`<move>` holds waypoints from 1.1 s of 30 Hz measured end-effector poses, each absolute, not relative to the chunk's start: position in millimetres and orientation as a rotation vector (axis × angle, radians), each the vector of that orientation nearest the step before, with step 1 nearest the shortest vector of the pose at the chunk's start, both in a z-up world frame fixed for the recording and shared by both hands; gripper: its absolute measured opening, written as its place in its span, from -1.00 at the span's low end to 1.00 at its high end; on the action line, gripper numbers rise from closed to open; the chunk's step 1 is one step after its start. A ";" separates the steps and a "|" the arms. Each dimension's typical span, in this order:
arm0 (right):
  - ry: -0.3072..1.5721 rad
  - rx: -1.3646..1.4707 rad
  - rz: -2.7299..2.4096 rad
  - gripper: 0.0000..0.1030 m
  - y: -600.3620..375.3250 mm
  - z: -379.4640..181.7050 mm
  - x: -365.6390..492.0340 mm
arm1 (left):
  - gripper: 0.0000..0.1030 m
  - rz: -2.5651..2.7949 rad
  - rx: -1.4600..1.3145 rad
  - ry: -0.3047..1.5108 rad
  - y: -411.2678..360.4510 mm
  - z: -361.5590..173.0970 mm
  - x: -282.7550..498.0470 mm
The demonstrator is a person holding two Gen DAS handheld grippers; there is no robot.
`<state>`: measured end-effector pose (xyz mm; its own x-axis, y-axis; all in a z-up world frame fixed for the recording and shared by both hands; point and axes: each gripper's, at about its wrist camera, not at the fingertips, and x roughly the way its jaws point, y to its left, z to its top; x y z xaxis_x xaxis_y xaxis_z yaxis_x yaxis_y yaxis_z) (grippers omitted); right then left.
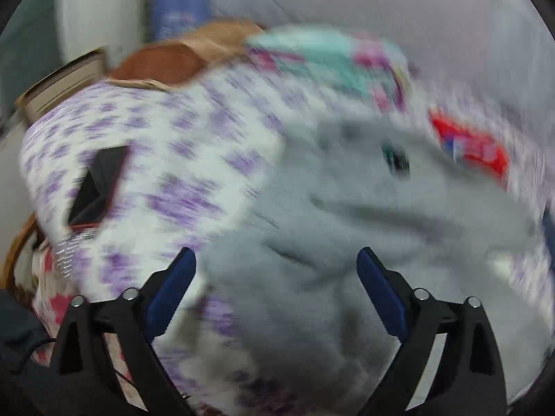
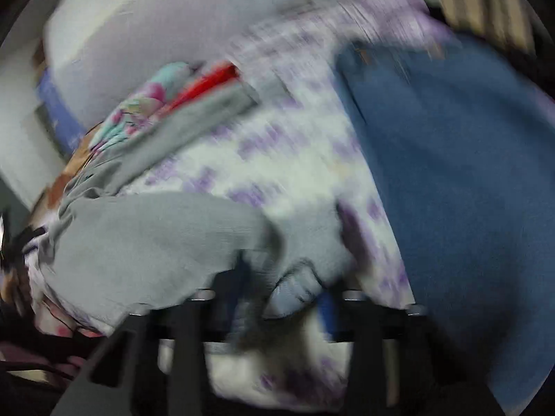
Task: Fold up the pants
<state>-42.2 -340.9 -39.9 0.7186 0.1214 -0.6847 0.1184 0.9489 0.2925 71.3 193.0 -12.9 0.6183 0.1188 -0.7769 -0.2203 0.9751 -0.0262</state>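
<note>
Grey pants (image 1: 347, 242) lie crumpled on a white bedsheet with purple squares (image 1: 156, 145). Both views are motion-blurred. My left gripper (image 1: 275, 260) is open, its blue-padded fingers wide apart just above the grey cloth, holding nothing. In the right wrist view the grey pants (image 2: 149, 242) drape over my right gripper (image 2: 284, 298), which is shut on a bunched fold of the grey cloth. The fingertips are mostly hidden by the cloth.
Blue jeans (image 2: 451, 180) lie on the sheet to the right. A red packet (image 1: 475, 149) and a colourful floral cloth (image 1: 329, 59) sit beyond the pants. A black phone-like object (image 1: 97, 187) lies at left. Cardboard boxes (image 1: 166, 59) stand behind.
</note>
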 end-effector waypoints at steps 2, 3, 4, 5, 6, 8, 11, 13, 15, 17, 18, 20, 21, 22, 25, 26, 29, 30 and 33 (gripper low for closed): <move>0.654 0.221 0.012 -0.68 -332.1 -13.6 -46.5 | 0.64 0.258 -0.025 0.944 184.3 -43.4 86.7; 0.646 0.196 -0.021 -0.68 -334.5 -9.7 -45.9 | 0.75 0.271 -0.010 0.947 185.1 -51.9 87.6; 0.704 0.193 -0.070 -0.50 -343.5 -17.0 -39.6 | 0.79 0.285 0.001 0.921 185.2 -53.9 83.9; 0.803 0.223 -0.086 -0.35 -353.4 -34.0 -29.0 | 0.79 0.281 0.006 0.918 184.8 -52.8 80.8; 0.905 0.264 -0.117 -0.16 -364.4 -54.1 -25.9 | 0.79 0.272 0.001 0.919 186.0 -50.1 78.4; 0.877 0.273 -0.128 -0.11 -368.6 -48.0 -34.2 | 0.79 0.258 -0.038 0.924 196.1 -38.8 71.6; 0.705 0.173 -0.292 0.12 -368.3 4.3 -52.6 | 0.77 0.270 -0.061 0.825 207.8 1.5 51.5; 0.588 0.169 -0.260 0.24 -360.4 40.0 -55.4 | 0.79 0.242 -0.062 0.745 204.4 30.5 45.6; 0.624 0.185 -0.074 0.24 -335.4 51.9 -35.7 | 0.85 0.158 -0.034 0.713 184.5 50.3 50.3; 0.693 0.143 0.077 0.30 -293.3 44.4 -6.4 | 0.87 0.073 0.023 0.729 154.9 46.9 61.6; 0.742 0.110 0.103 0.42 -276.1 33.1 8.0 | 0.88 0.047 0.047 0.760 141.3 35.0 69.4; 0.934 0.076 0.081 0.49 -257.8 -17.3 40.6 | 0.88 0.043 0.107 0.906 125.6 -15.4 92.7; 1.046 0.100 0.080 0.51 -258.5 -48.1 47.5 | 0.92 0.048 0.099 1.001 128.3 -43.2 103.5; 1.038 0.104 0.083 0.58 -259.1 -63.0 47.9 | 0.92 0.015 -0.005 0.974 141.4 -53.5 102.7; 1.010 -0.015 0.162 0.55 -242.9 -30.4 48.9 | 0.89 -0.038 0.012 1.004 140.4 -37.1 103.5; 0.923 -0.028 0.203 0.56 -241.0 -3.2 48.7 | 0.89 -0.062 0.005 0.958 143.9 -18.3 100.7; 0.738 -0.126 0.246 0.78 -230.6 60.3 68.7 | 0.90 -0.044 0.024 0.841 157.1 30.1 113.3; 0.691 -0.149 0.283 0.93 -221.4 79.1 89.9 | 0.90 -0.019 0.022 0.832 164.5 39.6 129.0; 0.675 -0.221 0.374 0.93 -186.6 97.5 148.4 | 0.90 0.029 0.004 0.894 185.0 36.6 181.7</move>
<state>148.4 -186.6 97.5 0.7176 0.2648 -0.6442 -0.4060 0.9106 -0.0778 181.7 185.0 36.6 0.6259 0.0267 -0.7794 -0.0231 0.9996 0.0157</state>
